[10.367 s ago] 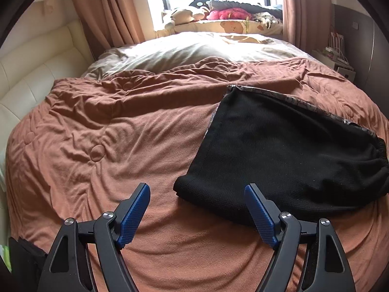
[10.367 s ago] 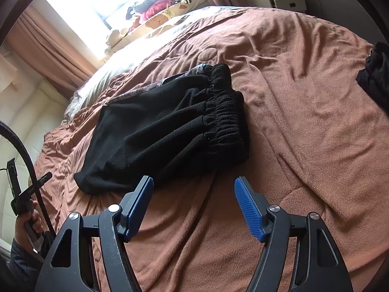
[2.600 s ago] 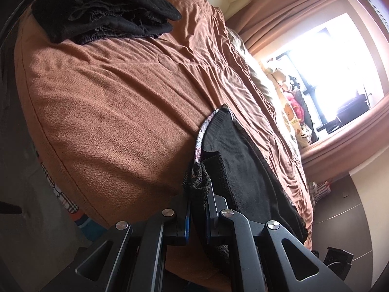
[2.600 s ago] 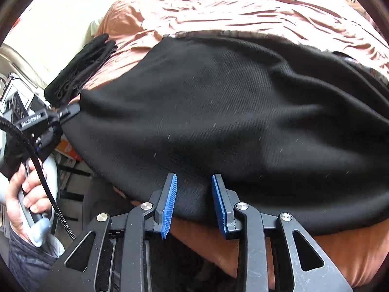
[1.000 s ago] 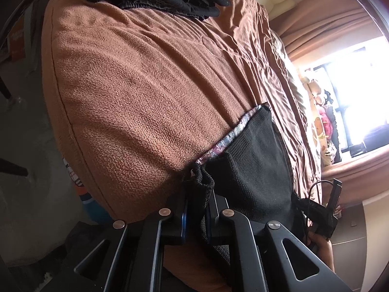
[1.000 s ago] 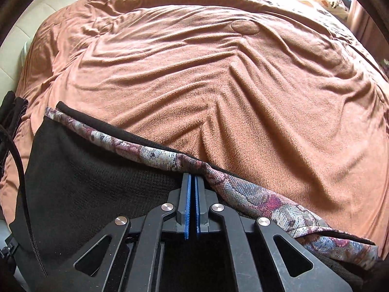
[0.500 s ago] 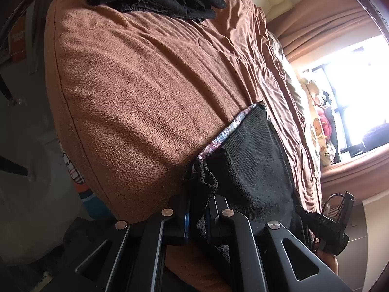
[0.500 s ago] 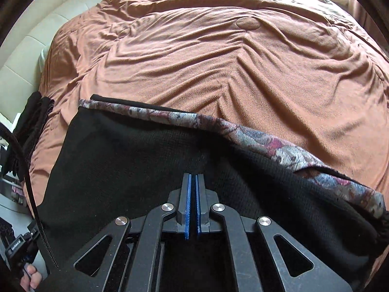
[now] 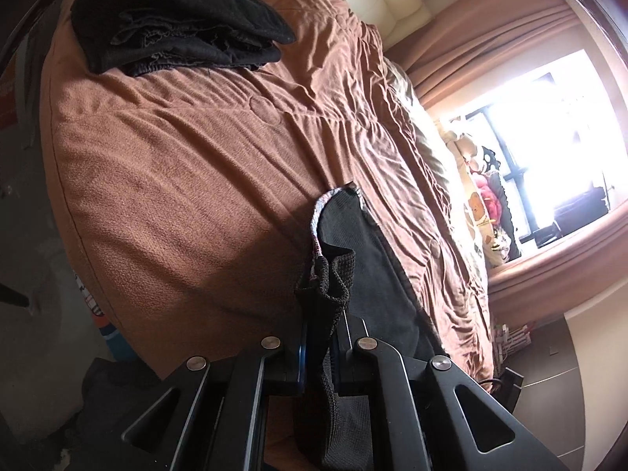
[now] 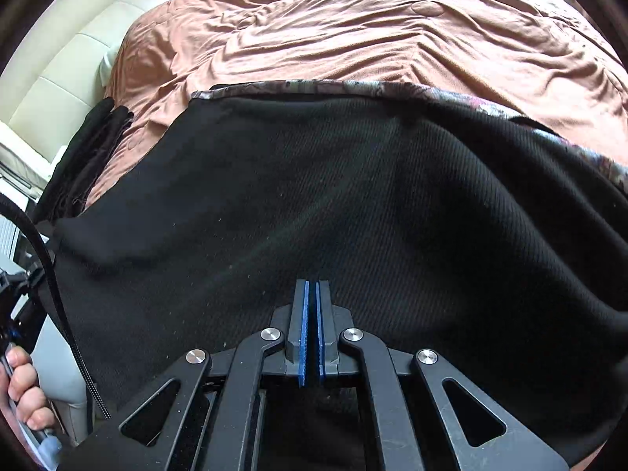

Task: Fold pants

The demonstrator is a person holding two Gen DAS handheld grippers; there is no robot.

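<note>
At the bed's near edge, both grippers clamp the black pants.

From the left wrist view, the left gripper has its jaws pinched on a bunched corner of the pants, whose floral lining shows along the edge; the garment lies over the brown blanket, well apart from a pile of dark clothes near the far corner. From the right wrist view, the right gripper has its blue pads pressed together over the black fabric; cloth between them cannot be confirmed. A hand holds the other handle at lower left.
</note>
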